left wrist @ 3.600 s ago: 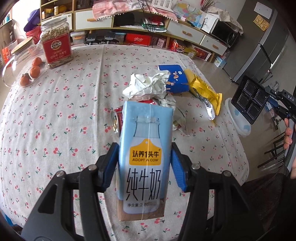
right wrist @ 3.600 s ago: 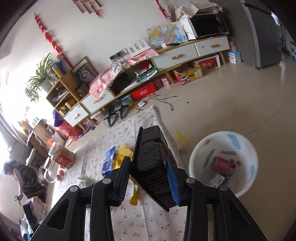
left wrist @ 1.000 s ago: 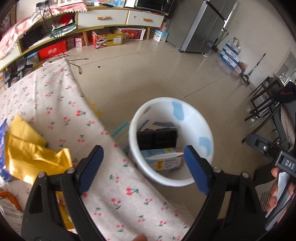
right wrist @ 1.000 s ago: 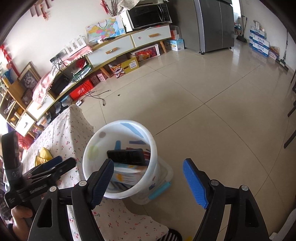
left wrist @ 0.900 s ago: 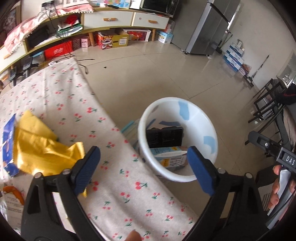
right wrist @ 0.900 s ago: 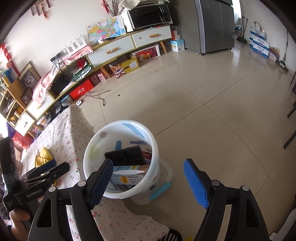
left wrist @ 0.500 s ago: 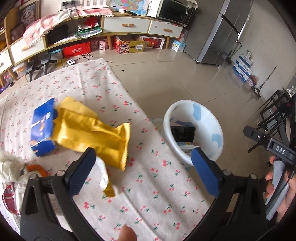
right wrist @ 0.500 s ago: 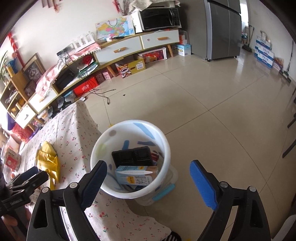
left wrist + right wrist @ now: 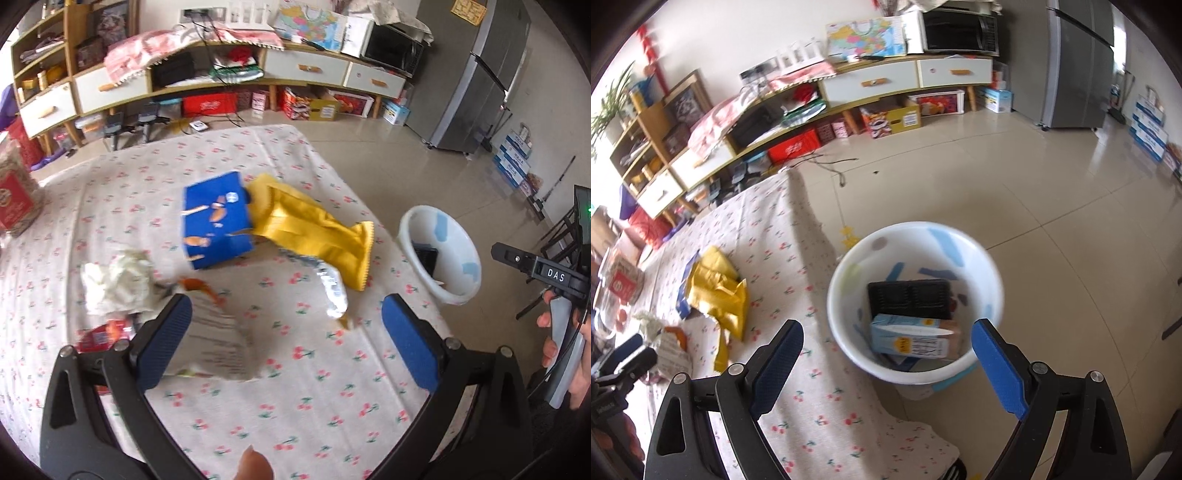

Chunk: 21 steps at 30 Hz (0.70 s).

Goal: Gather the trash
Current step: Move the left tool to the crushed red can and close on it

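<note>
Two grippers, both empty, and the job reads as about half done.

Left wrist view first. The left gripper [image 9: 282, 325] hangs over the tabletop [image 9: 314, 406] with its jaws spread wide and nothing between them, angled down at the litter, which looks like a line-up for the next pick. Closest, at lower centre between the jaws' reach, lies a crumpled printed wrapper [image 9: 218, 343]. Left of it sit a wad of white paper [image 9: 118, 280] and a squashed red can [image 9: 103, 332]. Above centre, the blue box [image 9: 216, 225] overlaps one end of the yellow bag [image 9: 314, 232], whose silver lining pokes out toward lower right. The white bin [image 9: 443, 254] stands on the floor at right, just beside the tabletop's edge, handy for both hands. At the far right a hand [image 9: 561, 350] grips the other tool's handle.

Right wrist view now. The right gripper [image 9: 886, 354] hovers over the bin [image 9: 842, 295], jaws wide apart and empty, none of its pads touching anything. Inside the bin, in the frame's centre, a black tray [image 9: 908, 299] leans against the far wall with a milk carton [image 9: 908, 339] lying on its side in front of it. So that trash is already collected. At the left edge the yellow bag [image 9: 716, 291] and the rest still wait on the cloth, and I'd judge the wrapper goes next.
</note>
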Motion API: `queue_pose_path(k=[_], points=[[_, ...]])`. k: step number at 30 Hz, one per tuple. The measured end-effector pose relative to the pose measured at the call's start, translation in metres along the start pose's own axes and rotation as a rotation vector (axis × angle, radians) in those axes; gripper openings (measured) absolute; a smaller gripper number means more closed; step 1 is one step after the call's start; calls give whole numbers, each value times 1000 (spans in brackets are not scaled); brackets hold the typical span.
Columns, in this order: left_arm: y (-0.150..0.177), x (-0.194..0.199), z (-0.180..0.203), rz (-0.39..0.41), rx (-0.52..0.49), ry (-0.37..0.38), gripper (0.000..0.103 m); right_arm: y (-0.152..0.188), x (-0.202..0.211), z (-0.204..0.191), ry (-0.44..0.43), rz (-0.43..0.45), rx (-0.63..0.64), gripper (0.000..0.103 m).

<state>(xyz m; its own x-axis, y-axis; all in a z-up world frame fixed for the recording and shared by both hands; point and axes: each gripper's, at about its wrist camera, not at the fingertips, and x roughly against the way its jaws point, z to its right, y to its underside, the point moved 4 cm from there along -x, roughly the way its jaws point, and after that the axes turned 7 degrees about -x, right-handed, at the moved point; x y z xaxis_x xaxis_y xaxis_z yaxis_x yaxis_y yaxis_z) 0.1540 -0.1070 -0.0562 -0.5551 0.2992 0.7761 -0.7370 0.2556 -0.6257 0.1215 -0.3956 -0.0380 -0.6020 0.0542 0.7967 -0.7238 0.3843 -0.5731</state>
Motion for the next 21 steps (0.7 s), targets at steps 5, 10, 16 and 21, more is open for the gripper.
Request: queue_pose_path(k=[5, 10, 16, 21], points=[[6, 14, -30, 39, -15, -48, 102, 5, -6, -25, -6, -17, 39, 94], [12, 17, -66, 6, -65, -69, 102, 9, -13, -45, -10, -32, 71, 94], [33, 1, -98, -153, -122, -29, 102, 12, -19, -63, -14, -43, 105, 94], [49, -14, -105, -249, -220, -14, 102, 14, -27, -73, -10, -61, 126, 94]])
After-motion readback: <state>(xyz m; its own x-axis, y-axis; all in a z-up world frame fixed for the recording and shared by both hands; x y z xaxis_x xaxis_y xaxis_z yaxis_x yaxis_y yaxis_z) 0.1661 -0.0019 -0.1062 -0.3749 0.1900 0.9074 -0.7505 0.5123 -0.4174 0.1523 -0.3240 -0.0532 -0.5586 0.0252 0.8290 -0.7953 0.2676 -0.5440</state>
